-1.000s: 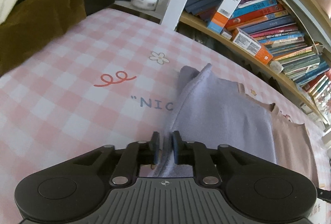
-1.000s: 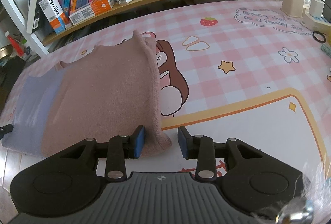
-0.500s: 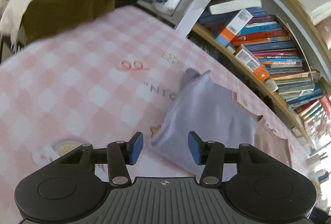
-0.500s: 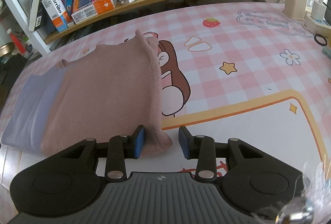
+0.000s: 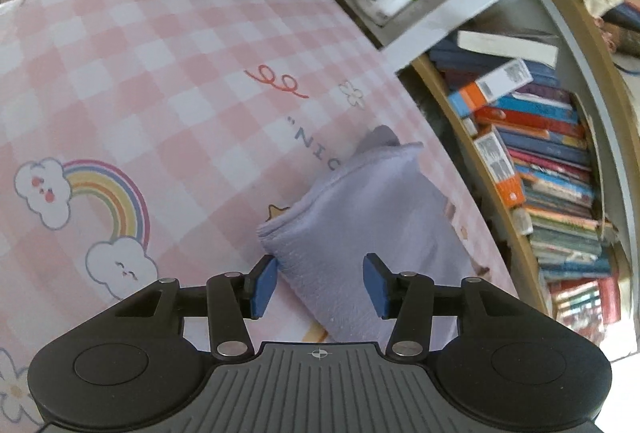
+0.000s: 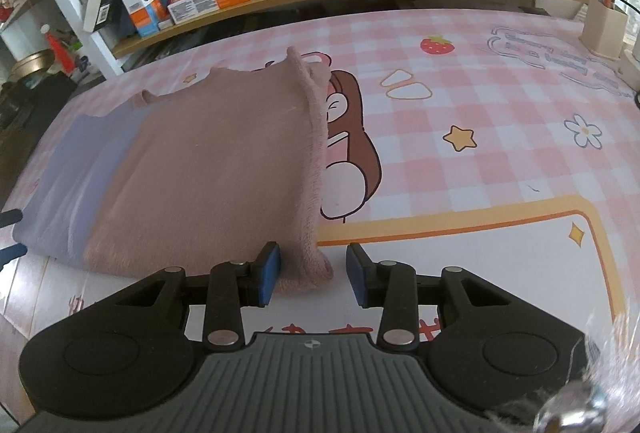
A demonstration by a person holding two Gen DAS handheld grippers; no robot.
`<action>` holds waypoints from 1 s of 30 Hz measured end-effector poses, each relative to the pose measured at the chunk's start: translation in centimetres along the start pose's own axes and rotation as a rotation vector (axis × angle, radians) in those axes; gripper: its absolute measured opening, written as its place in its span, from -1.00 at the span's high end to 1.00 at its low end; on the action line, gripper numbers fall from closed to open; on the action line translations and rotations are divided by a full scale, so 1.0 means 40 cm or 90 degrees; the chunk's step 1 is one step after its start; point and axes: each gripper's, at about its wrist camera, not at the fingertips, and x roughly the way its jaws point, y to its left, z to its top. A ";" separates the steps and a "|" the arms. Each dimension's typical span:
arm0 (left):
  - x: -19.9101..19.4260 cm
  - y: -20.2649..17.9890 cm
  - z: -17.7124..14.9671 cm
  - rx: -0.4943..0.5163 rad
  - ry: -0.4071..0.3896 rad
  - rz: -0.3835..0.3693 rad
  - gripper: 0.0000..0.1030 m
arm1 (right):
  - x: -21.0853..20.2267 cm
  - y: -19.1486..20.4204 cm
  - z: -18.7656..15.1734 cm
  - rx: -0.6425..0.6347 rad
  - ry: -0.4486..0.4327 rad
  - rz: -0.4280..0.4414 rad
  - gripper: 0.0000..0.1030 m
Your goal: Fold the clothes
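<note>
In the left wrist view the left gripper [image 5: 319, 283] is standing with its fingers [image 5: 264, 285] moderately apart: they were pinching the lavender edge of the folded garment [image 5: 372, 245] a moment ago and have just been opening, so the cloth is now lying released on the pink checked counter [image 5: 140, 105], its near corner reaching in between the fingers, the one at 9 o'clock just beside the fold and the other clear of it. That release suggests this fold is laid down and the left hand is freeing itself for the next one. The view has also rolled, so the bookshelf [image 5: 532, 169] is now running down the 3 o'clock side; the far end of the garment is cut off behind the gripper body and its pinkish half is barely showing here. In the right wrist view the right gripper [image 6: 313, 275] is sitting much as before, fingers narrowly apart around the near corner of the garment's dusty-pink layer [image 6: 224, 173]; the one at 9 o'clock is touching the fleece, the other is standing off it, so nothing is being clamped. At 9 o'clock the lavender layer is peeking out beneath, and dark tips at the frame edge are too cropped to identify.
</note>
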 end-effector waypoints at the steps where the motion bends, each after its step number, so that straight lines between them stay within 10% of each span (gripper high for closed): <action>1: 0.006 0.001 -0.001 -0.008 -0.001 0.005 0.10 | 0.000 -0.001 -0.001 -0.003 0.000 0.002 0.31; 9: 0.025 0.014 -0.003 -0.077 -0.028 0.001 0.22 | -0.001 -0.008 -0.001 -0.015 0.002 0.021 0.29; 15: 0.037 0.045 -0.018 -0.147 -0.052 -0.011 0.85 | -0.002 -0.004 -0.004 -0.024 0.002 0.021 0.28; 22: -0.032 -0.110 -0.043 0.122 -0.133 -0.058 0.84 | -0.003 -0.002 -0.004 -0.026 0.003 0.019 0.28; 30: 0.030 -0.021 -0.020 -0.015 -0.070 -0.027 0.62 | -0.002 0.002 -0.002 -0.024 0.002 0.016 0.27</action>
